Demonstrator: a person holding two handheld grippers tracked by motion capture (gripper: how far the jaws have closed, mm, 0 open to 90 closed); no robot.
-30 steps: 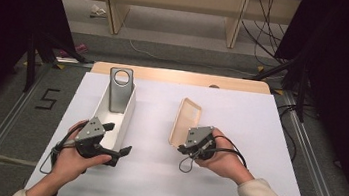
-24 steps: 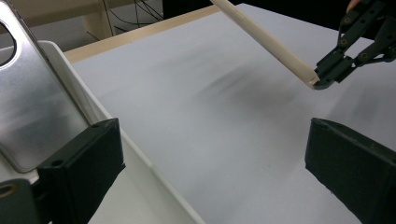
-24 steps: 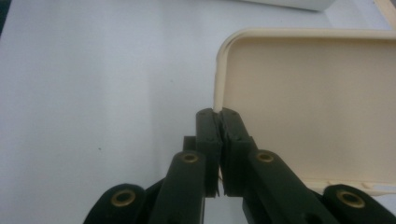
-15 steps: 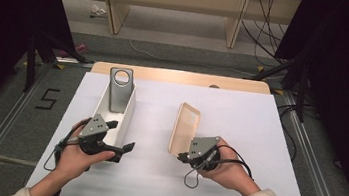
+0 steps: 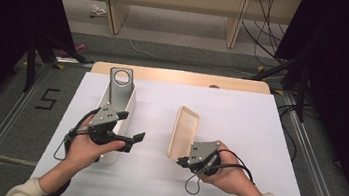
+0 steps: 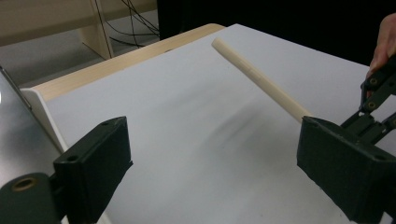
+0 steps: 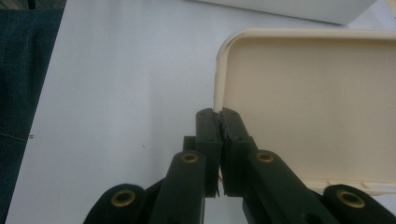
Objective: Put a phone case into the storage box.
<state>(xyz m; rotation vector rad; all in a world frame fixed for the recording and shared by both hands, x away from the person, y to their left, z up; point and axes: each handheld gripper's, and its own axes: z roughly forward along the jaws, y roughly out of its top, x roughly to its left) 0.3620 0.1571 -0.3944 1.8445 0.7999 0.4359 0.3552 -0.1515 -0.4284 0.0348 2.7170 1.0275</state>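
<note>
A beige lid (image 5: 184, 129) stands tilted on its long edge on the white table (image 5: 240, 116), right of the middle. My right gripper (image 5: 181, 160) is shut on the lid's near rim; in the right gripper view the jaws (image 7: 217, 116) pinch the lid (image 7: 317, 93) at its corner. My left gripper (image 5: 133, 142) hovers open above the near end of a white oblong box (image 5: 130, 103), pointing right. Its jaws have just been closing a little with nothing between them (image 6: 210, 172). The lid's edge (image 6: 261, 79) and my right gripper (image 6: 373, 102) lie beyond it.
A grey metal plate with a round hole (image 5: 119, 87) stands in the far end of the white box. The wooden table edge (image 5: 180, 76) runs along the back. Beyond it are shelf legs (image 5: 235, 20) and cables on the floor.
My left gripper has risen and shifted to the right over the box. My right hand has drawn the lid slightly toward the near edge.
</note>
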